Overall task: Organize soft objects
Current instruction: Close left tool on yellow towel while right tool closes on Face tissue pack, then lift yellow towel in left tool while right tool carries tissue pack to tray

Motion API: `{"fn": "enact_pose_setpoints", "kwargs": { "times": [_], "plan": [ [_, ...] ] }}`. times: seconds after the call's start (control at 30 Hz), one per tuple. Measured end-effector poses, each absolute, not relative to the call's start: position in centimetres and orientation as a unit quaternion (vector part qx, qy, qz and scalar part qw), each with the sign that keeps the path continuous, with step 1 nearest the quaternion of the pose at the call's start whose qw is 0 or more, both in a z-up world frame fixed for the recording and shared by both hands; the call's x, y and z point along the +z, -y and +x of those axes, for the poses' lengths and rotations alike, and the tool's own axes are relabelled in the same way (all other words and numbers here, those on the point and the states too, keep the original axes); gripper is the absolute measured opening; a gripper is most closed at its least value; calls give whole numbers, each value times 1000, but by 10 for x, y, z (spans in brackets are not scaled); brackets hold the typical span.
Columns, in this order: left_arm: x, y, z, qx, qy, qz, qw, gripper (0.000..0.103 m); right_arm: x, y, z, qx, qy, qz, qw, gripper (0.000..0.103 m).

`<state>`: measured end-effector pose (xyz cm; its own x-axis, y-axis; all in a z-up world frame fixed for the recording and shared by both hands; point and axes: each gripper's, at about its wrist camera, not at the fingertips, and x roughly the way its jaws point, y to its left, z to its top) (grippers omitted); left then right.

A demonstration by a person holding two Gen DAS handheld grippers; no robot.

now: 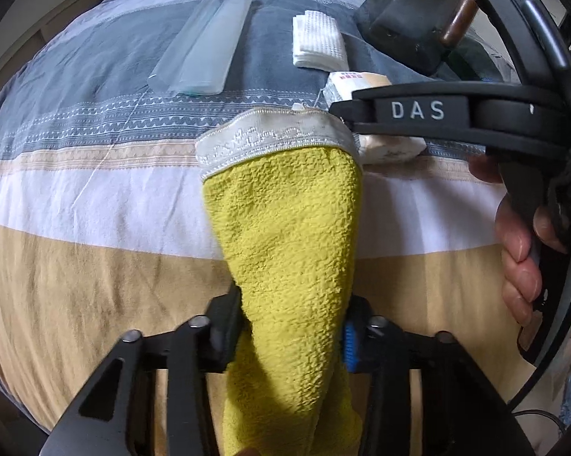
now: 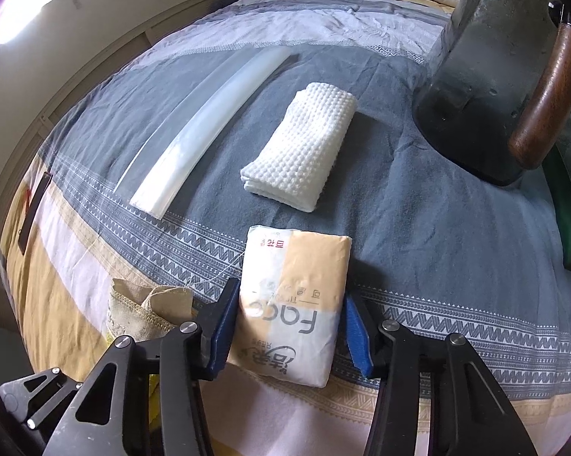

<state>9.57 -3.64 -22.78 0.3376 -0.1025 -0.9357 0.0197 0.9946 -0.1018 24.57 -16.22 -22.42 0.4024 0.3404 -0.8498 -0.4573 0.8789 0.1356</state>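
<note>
we see the bed under a striped cover of grey, white and tan, filling both views. a dark pot with a brown handle stands on the grey band at 2 o'clock in the right view. a long clear sleeve lies at 10 o'clock, with a folded white cloth just beside it toward the centre. a yellow towel with a pale lace hem hangs in our left gripper, whose jaws are clamped on it at 6 o'clock in the left view. a tissue pack lies on the bed between the jaws of our right gripper; the left pad touches its edge, the right pad stands just off it, so that gripper is open. a hand holds the right gripper at 3 o'clock in the left view.
</note>
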Motion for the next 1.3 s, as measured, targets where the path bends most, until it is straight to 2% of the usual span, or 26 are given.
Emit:
{"fn": "enact_pose_setpoints", "kwargs": {
  "times": [0.07,0.23,0.53,1.3],
  "plan": [
    [-229,31,97,-35,-573,-34,818,26,-224,163,245,239,-491,-60,835,49],
    [-229,24,96,-25,-571,-19,820,20,-222,166,245,239,-491,-52,836,48],
    [-223,46,95,-14,-564,-16,825,19,-205,183,233,253,-470,-43,844,47],
    [-146,87,46,-11,-498,29,867,18,-127,265,149,218,-419,-56,879,47]
  ]
}}
